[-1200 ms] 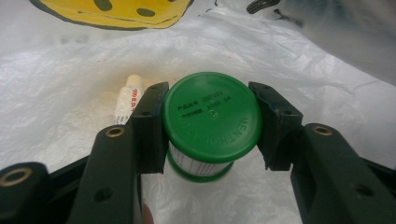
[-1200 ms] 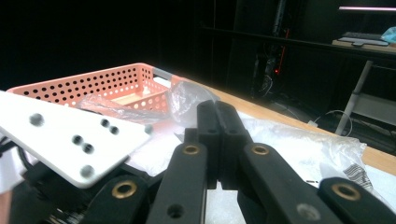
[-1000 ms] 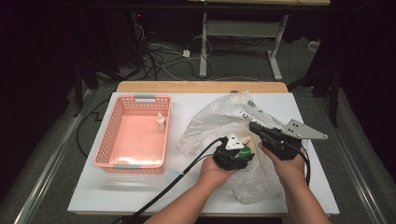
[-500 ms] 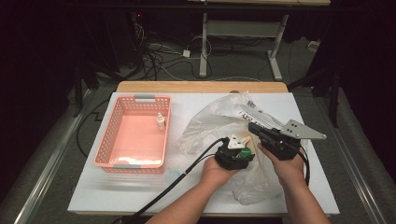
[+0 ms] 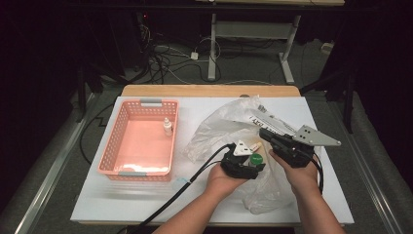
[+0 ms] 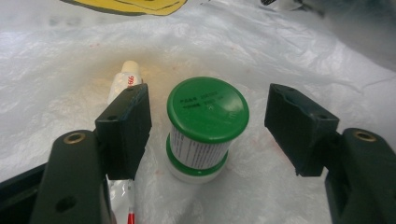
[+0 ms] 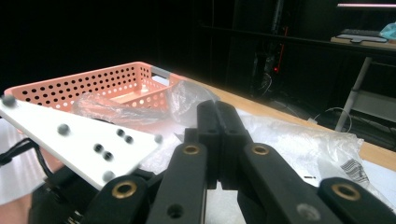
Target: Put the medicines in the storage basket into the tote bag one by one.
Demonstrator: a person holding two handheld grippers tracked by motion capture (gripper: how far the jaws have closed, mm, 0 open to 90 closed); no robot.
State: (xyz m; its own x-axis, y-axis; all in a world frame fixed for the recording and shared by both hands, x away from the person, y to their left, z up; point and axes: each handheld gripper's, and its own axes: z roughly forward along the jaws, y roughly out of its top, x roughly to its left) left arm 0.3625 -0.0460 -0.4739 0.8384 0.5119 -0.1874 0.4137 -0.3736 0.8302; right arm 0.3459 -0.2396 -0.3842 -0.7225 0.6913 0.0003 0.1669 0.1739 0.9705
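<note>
Landmark: clear plastic bag (image 5: 229, 129), crumpled on the white surface (image 5: 122, 202).
Green-lidded jar (image 6: 205, 128): upright on the bag's plastic, between the left tool's jaws, touching neither.
Left tool (image 5: 251, 163): over the bag's near part; jaws have just been opening and stand apart on either side of the jar, gripping nothing.
Tube (image 6: 125, 84): lying on the bag behind one jaw, perhaps a cream tube; print too blurred to read.
Right tool (image 5: 265, 134): above the bag, jaws pressed together, empty.
Pink basket (image 5: 114, 146): left of the bag, holding a small bottle (image 5: 167, 127).
</note>
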